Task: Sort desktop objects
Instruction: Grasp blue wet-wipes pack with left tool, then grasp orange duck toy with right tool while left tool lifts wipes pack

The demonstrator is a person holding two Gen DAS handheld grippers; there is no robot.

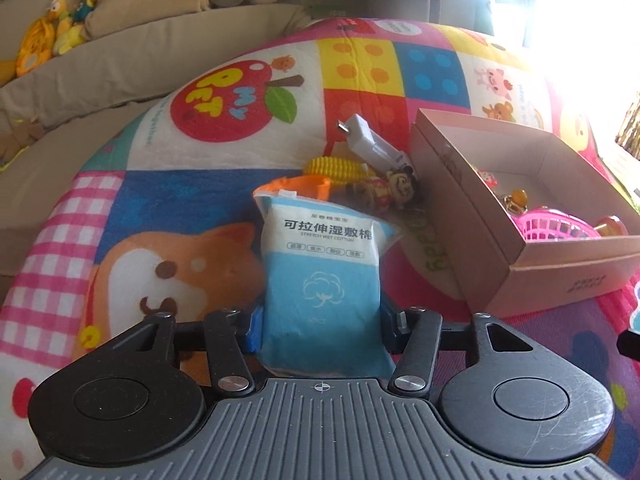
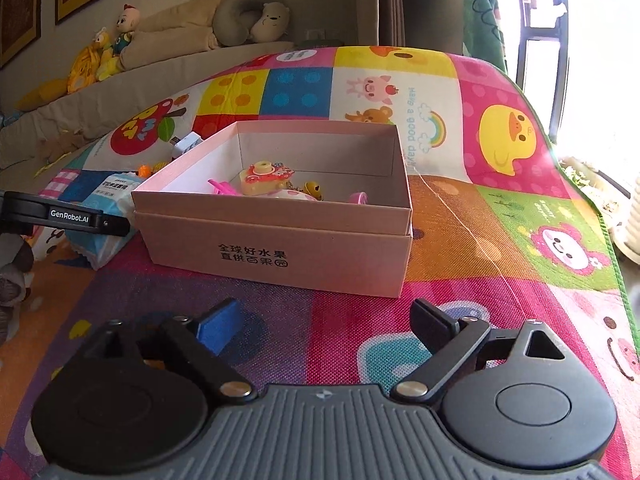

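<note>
My left gripper [image 1: 320, 320] is shut on a blue and white pack of wet cotton pads [image 1: 320, 264], gripping its lower part on both sides. Behind the pack lie an orange item [image 1: 304, 184], a yellow toy corn [image 1: 336, 168], a small doll figure [image 1: 384, 192] and a white USB charger [image 1: 372, 140]. A pink cardboard box [image 1: 480, 216] stands to the right, holding a pink basket [image 1: 552, 228] and small toys. My right gripper [image 2: 328, 328] is open and empty, in front of the box [image 2: 280, 252]. The pack [image 2: 108, 200] and left gripper arm [image 2: 68, 216] show at its left.
Everything rests on a colourful patchwork play mat [image 2: 500, 240]. A beige sofa with plush toys [image 1: 60, 36] runs along the back left. A bright window [image 2: 592, 40] is at the right, past the mat's edge.
</note>
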